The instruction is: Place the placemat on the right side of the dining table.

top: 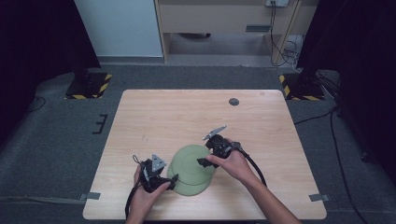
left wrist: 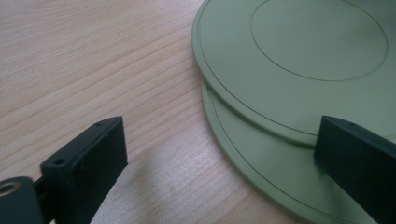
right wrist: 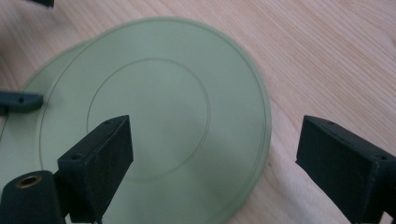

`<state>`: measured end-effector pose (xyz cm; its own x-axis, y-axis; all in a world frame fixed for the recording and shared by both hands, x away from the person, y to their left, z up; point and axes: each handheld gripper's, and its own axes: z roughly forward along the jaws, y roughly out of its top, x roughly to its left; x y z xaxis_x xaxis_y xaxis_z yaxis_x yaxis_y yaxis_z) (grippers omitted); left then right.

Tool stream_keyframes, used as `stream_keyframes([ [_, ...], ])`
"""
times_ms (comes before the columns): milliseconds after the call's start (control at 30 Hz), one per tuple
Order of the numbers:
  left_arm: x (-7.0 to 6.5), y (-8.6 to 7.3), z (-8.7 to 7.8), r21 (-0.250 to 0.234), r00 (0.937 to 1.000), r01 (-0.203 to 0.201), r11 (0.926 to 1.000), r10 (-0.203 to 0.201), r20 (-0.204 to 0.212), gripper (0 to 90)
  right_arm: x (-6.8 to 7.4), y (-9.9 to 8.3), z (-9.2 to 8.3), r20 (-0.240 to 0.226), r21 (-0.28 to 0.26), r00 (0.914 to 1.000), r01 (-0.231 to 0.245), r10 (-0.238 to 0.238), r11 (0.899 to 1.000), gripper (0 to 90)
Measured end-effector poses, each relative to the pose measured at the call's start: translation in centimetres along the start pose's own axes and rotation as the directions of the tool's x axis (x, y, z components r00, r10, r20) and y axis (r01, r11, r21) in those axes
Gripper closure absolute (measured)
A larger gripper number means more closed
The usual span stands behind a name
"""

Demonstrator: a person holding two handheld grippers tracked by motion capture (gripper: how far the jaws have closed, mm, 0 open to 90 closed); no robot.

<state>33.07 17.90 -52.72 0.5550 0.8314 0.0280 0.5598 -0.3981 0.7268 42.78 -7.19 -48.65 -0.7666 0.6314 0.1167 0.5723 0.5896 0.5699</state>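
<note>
high view: two round pale green plastic plates (top: 190, 168) lie overlapped, upside down, at the near middle of the light wooden table (top: 154, 116). left gripper (top: 171, 181) and right gripper (top: 201, 162) both gape, released, at the plates' edges.

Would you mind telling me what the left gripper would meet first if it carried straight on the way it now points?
Probably the lower green plate: its rim lies between the open left gripper's jaws, with the upper green plate just beyond.
</note>
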Motion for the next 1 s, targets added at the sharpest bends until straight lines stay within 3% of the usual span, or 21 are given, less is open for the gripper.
stream_keyframes([
  [100,-0.3,-0.1,-0.1,0.005,0.9999,-0.011,0.9999,0.011,0.012,3.0,-0.6,0.4,0.9,-0.042,0.011,0.9984,-0.038,0.038,0.999,12.8],
  [267,-0.2,0.1,0.2,0.010,0.9999,-0.003,0.9999,0.003,0.011,0.2,-1.3,0.7,2.2,-0.031,0.044,0.9988,-0.037,0.039,0.998,13.0],
  [633,-0.3,0.1,0.3,0.007,1.0000,-0.004,1.0000,0.004,0.009,0.5,-1.8,0.9,3.5,-0.088,0.060,0.9943,-0.054,0.059,0.997,18.5],
  [700,-0.3,0.1,0.3,0.008,1.0000,-0.004,1.0000,0.004,0.006,0.5,-1.7,0.9,3.5,-0.106,0.062,0.9921,-0.060,0.066,0.996,20.0],
  [800,-0.3,0.1,0.3,0.008,1.0000,-0.002,1.0000,0.002,0.006,0.3,-1.5,1.0,2.9,-0.098,0.058,0.9939,-0.045,0.050,0.997,21.1],
  [900,-0.3,0.1,0.3,0.009,1.0000,-0.001,1.0000,0.000,0.007,0.3,-1.4,1.2,1.6,-0.100,0.027,0.9937,-0.047,0.050,0.999,23.6],
  [1000,-0.3,0.2,0.3,0.010,1.0000,-0.001,1.0000,0.001,0.004,0.3,-0.9,1.4,0.2,-0.100,0.009,0.9947,-0.021,0.022,1.000,25.6],
])
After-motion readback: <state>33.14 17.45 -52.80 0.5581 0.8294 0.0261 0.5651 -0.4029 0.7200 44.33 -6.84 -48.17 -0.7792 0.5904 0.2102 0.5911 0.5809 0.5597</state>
